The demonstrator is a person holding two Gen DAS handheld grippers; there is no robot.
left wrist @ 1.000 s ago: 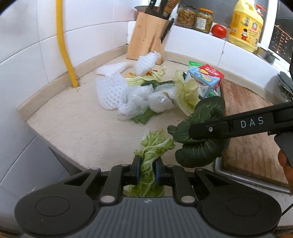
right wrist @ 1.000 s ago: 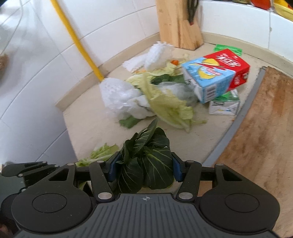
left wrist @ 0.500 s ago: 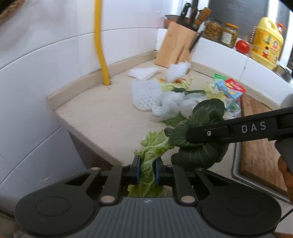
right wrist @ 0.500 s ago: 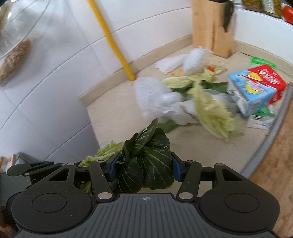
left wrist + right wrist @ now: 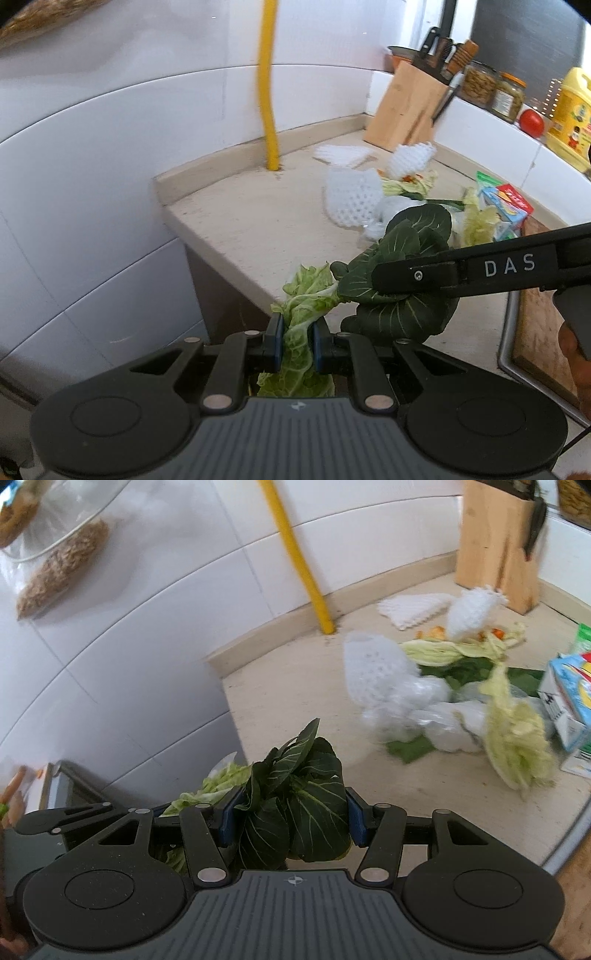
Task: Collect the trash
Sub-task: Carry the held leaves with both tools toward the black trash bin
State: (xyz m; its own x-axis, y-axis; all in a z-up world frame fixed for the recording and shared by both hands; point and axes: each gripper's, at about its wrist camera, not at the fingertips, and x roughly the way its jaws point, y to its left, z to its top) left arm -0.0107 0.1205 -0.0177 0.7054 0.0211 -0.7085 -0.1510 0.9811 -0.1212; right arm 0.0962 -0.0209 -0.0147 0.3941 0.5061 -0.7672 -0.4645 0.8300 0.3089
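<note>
Left gripper [image 5: 297, 341] is clamped nearly shut on a pale cabbage leaf [image 5: 304, 295], blue pads pinching the stalk w/ the frilly top sticking up past them. Right gripper [image 5: 291, 821] sits approx. half open but squeezing a fat bunch of dark bok choy [image 5: 295, 805], pads tight against both sides; from the left cam that same bunch [image 5: 400, 266] hangs just beside the cabbage leaf, nearly touching it. Both loads are off the counter [image 5: 258, 221], out by its front corner near the white tiled wall. Rest of the trash is back on the counter in a heap: white foam fruit nets [image 5: 373, 668], clear plastic wrap [image 5: 439, 716], another limp cabbage leaf [image 5: 513, 738], drink cartons [image 5: 569, 698] at the right. Yellow pipe [image 5: 267, 92] runs up the wall, knife block [image 5: 406, 99] in the far corner, wooden cutting board [image 5: 539, 332] at right edge.
</note>
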